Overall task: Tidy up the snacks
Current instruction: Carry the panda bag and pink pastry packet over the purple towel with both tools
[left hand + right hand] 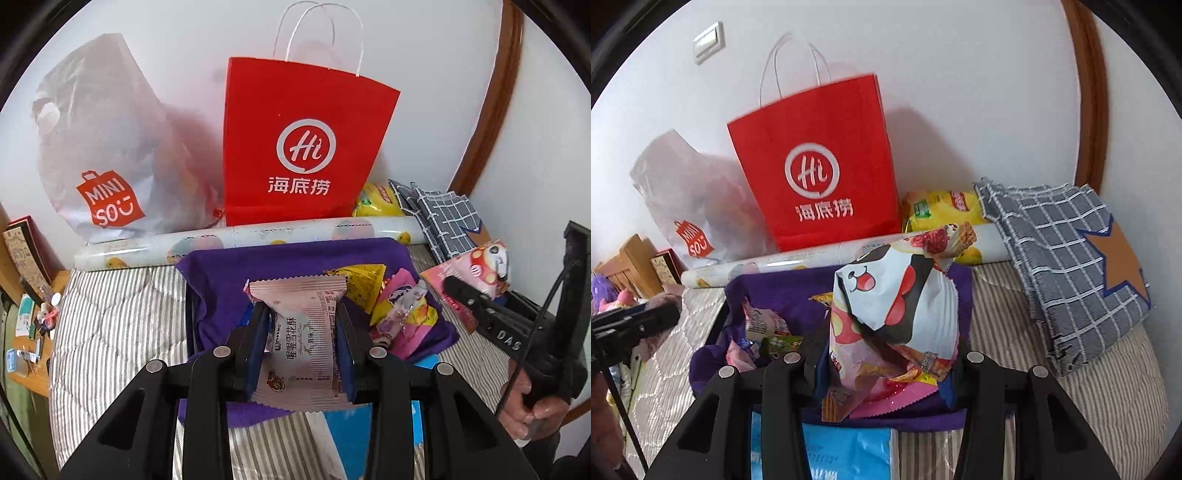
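My left gripper [300, 314] is shut on a pale pink snack packet [306, 332] with Chinese print, held upright over the purple cloth-lined bin [221, 280]. The bin holds several small snacks, among them a yellow triangular packet [360, 284] and pink wrappers [402, 314]. In the right wrist view my right gripper [886, 354] is shut on a crumpled pink-and-white wafer bag [897, 295] with a cartoon face, above the same bin [775, 284]. From the left wrist view, the right gripper [465, 295] and its bag [476, 273] are to the bin's right. The left gripper [646, 321] shows at the far left.
A red paper bag [306, 140] and a white Miniso bag [107, 147] lean on the wall behind a roll of patterned paper [258, 232]. A yellow chip bag [938, 214] and grey checked cloth [1067, 258] lie at right. Striped bedding [118, 314] surrounds the bin; a blue packet [849, 450] lies in front.
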The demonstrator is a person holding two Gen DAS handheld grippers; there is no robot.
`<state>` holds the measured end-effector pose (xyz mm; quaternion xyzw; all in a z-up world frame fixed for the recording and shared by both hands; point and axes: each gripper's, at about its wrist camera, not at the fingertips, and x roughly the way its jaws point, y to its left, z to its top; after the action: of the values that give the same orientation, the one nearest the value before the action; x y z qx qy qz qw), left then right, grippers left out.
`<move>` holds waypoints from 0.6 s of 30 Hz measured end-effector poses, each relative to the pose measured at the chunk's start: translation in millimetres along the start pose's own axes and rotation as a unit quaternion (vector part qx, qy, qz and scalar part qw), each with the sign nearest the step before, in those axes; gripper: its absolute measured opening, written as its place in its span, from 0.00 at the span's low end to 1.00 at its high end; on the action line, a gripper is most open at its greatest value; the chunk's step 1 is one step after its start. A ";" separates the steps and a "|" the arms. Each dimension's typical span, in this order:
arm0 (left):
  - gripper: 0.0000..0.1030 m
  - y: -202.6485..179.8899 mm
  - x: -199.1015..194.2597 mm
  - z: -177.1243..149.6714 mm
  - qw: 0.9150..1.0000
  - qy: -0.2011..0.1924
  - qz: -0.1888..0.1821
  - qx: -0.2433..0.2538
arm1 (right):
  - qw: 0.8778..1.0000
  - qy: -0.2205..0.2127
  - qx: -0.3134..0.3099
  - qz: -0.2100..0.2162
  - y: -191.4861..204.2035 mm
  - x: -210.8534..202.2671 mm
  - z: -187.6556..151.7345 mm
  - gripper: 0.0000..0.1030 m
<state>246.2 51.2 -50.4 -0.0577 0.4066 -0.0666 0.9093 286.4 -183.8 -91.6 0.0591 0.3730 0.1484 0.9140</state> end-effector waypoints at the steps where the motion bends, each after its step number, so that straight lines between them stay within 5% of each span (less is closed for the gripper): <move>1: 0.33 0.8 2.7 1.0 1.000 0.001 -0.001 -0.001 | 1.000 0.007 -0.002 -0.001 0.3 7.4 0.1 0.41; 18: 0.33 14.1 40.4 20.0 1.000 0.023 -0.011 -0.007 | 0.999 0.044 -0.006 0.007 2.2 57.2 10.1 0.42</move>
<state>288.9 59.4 -68.9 -0.0673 0.4277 -0.0747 0.8983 331.7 -163.6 -121.9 0.0493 0.4113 0.1595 0.8961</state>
